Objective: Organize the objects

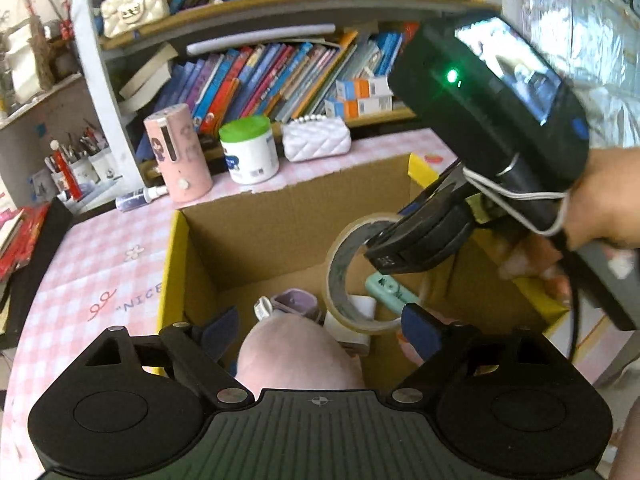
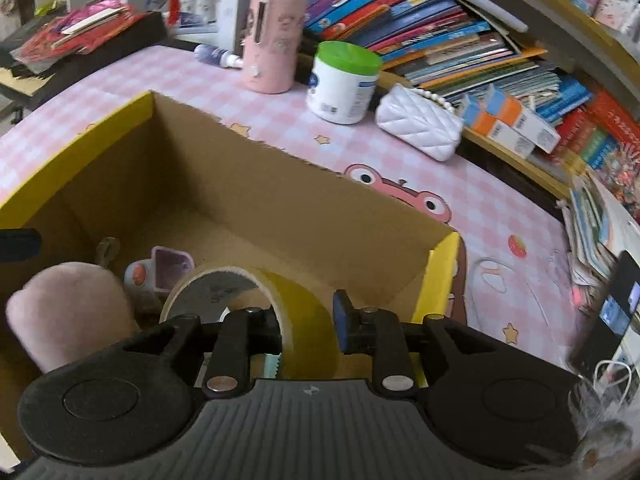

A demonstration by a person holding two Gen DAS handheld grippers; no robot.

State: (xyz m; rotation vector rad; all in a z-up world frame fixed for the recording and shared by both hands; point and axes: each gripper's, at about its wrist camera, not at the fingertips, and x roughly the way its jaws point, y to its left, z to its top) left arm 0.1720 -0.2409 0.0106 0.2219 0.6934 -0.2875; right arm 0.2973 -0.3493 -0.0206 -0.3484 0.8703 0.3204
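An open cardboard box [image 1: 280, 208] with yellow flaps stands on the pink checked table; it also shows in the right wrist view [image 2: 280, 200]. My right gripper [image 2: 304, 320] is shut on a roll of clear tape [image 2: 296, 312] and holds it inside the box; from the left wrist view the roll [image 1: 340, 280] hangs from the right gripper's fingers [image 1: 404, 248]. My left gripper [image 1: 320, 332] is open over the box, its fingers on either side of a pink plush thing [image 1: 296, 352] without touching it. A purple cup [image 1: 296, 300] and a mint green object [image 1: 388, 288] lie in the box.
Behind the box stand a pink cylinder [image 2: 272, 40], a white jar with a green lid [image 2: 344, 80] and a white quilted purse [image 2: 420, 128]. A small bottle [image 2: 218, 56] lies by the cylinder. Book shelves [image 1: 280, 80] run along the back.
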